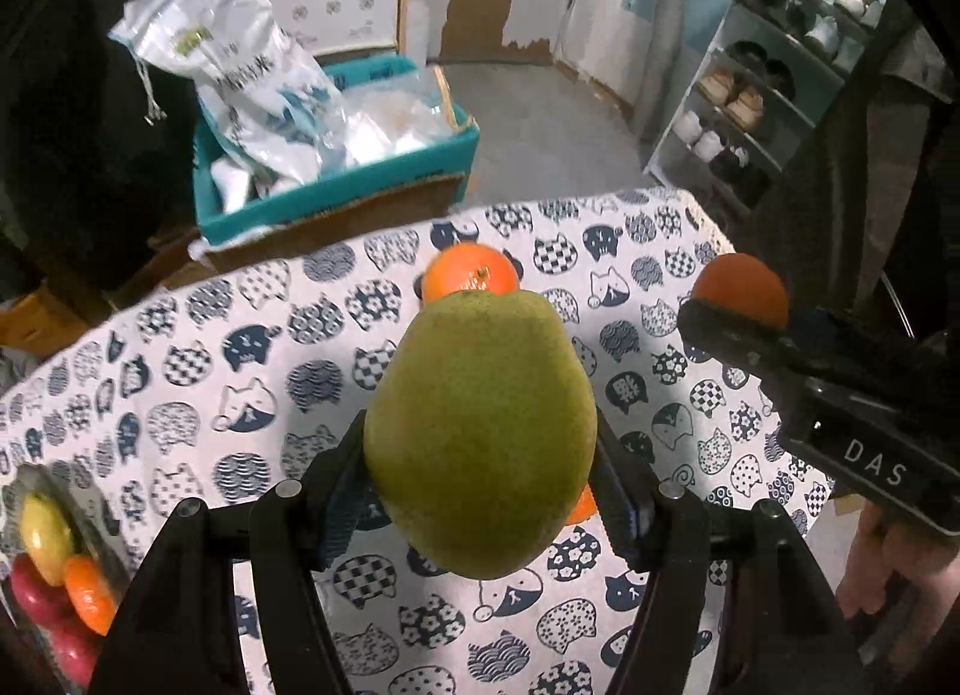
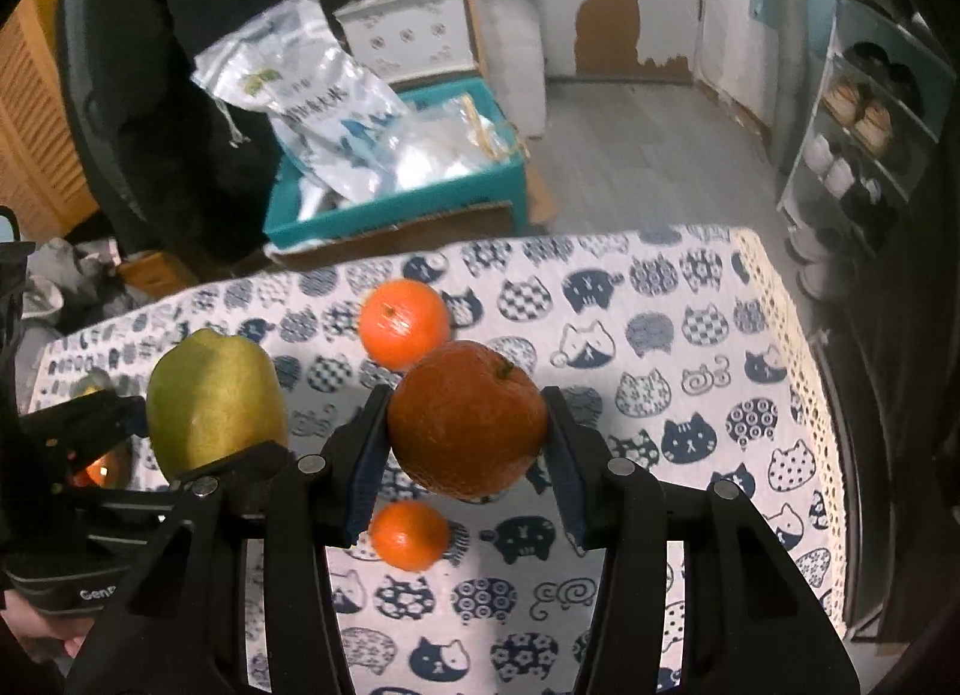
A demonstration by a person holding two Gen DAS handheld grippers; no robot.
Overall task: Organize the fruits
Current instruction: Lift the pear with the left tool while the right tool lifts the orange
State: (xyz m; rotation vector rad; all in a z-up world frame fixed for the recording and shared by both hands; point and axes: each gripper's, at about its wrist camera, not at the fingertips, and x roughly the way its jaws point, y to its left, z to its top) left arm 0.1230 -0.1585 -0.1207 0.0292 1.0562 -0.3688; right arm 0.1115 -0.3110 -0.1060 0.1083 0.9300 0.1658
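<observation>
Left wrist view: left gripper (image 1: 480,479) clamped on a green pear (image 1: 480,431), pads pressing both flanks, fruit held clear above the cat-print tablecloth (image 1: 180,371). Loose mandarin (image 1: 471,278) on the cloth at 12 o'clock of the pear; a sliver of a second mandarin (image 1: 583,506) shows at the pear's 4 o'clock. Dish of fruit (image 1: 54,569) at 8 o'clock. Right gripper (image 1: 729,323) at 2 o'clock, closed on a dark orange (image 1: 741,287).

Right wrist view: right gripper's jaws narrowly set, gripping the dark orange above the cloth. One mandarin at its 11 o'clock, the other at 6 o'clock, both on the cloth. Pear in the left gripper at 9 o'clock. Teal box (image 2: 396,209) of bags beyond the table.
</observation>
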